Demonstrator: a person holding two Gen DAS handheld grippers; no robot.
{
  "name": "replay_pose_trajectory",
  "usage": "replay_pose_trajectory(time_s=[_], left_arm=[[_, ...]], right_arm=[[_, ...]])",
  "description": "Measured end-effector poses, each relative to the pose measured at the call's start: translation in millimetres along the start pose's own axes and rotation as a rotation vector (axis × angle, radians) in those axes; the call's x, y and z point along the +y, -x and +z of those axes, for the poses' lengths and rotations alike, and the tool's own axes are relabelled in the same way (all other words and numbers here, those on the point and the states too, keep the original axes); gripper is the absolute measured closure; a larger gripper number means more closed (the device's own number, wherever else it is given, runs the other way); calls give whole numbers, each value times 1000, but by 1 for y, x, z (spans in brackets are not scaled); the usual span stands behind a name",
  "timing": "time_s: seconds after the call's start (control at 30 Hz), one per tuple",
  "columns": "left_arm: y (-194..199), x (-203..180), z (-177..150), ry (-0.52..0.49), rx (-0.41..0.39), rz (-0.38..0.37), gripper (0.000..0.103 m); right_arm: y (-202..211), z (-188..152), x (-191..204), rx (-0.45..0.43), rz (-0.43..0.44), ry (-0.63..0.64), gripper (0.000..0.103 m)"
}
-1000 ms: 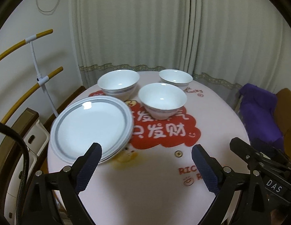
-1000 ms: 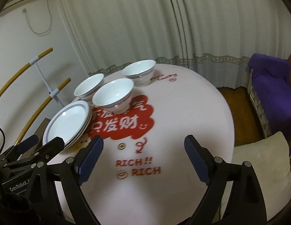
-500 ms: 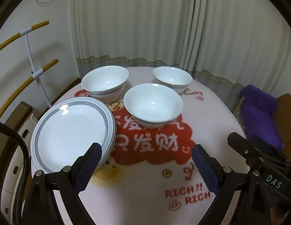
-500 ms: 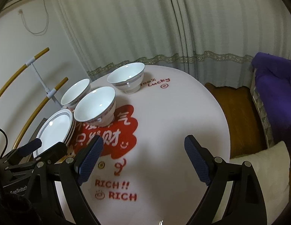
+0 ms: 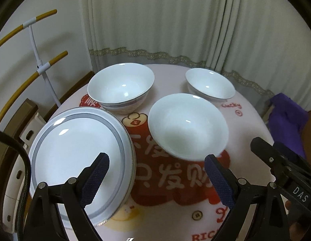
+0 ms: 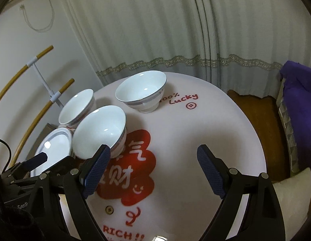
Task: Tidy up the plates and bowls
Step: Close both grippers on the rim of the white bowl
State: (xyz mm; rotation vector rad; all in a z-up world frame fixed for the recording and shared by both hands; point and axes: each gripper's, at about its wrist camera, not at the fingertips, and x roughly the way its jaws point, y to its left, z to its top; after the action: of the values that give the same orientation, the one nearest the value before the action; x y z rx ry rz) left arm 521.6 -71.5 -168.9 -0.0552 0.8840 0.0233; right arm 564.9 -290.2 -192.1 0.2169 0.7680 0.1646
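Note:
Three white bowls and a stack of grey-rimmed plates (image 5: 79,150) stand on a round table (image 5: 165,221) with a pink, red-printed cloth. In the left wrist view, one bowl (image 5: 120,86) sits behind the plates, one (image 5: 209,84) stands at the back right, and the nearest bowl (image 5: 187,124) lies just beyond my open, empty left gripper (image 5: 156,158). Its left finger hangs over the plates. My right gripper (image 6: 153,150) is open and empty over the cloth, its left finger beside the nearest bowl (image 6: 99,128). The far bowl (image 6: 141,89) and the plates (image 6: 53,146) are also visible there.
A pale curtain (image 5: 175,20) hangs behind the table. Yellow hoops on a white stand (image 5: 41,64) rise at the left. A purple cloth (image 6: 298,104) lies on a seat at the right, with wooden floor (image 6: 255,108) and a cream cushion (image 6: 292,196) nearby.
Both grippers have moved forward toward the dishes, which now look larger and nearer. The left one also dipped a little. Both jaws have stayed wide open.

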Motion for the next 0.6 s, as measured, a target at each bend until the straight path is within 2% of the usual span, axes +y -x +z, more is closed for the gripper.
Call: replay_pose_trajectory(time_s=[0.3, 0.43, 0.5, 0.57, 0.6], left_arm=[[-35, -6, 16, -42, 39, 7, 13], [-43, -14, 19, -80, 35, 12, 24], [-48, -13, 21, -77, 38, 10, 28], [-54, -11, 22, -67, 52, 13, 39], [-57, -9, 24, -63, 60, 11, 39]], right_arm=[[-29, 11, 2, 40, 50, -24, 13], [-41, 13, 13, 63, 62, 7, 14], [-45, 15, 16, 68, 69, 11, 19], [-50, 16, 16, 75, 79, 7, 22], [-53, 17, 16, 79, 82, 4, 24]])
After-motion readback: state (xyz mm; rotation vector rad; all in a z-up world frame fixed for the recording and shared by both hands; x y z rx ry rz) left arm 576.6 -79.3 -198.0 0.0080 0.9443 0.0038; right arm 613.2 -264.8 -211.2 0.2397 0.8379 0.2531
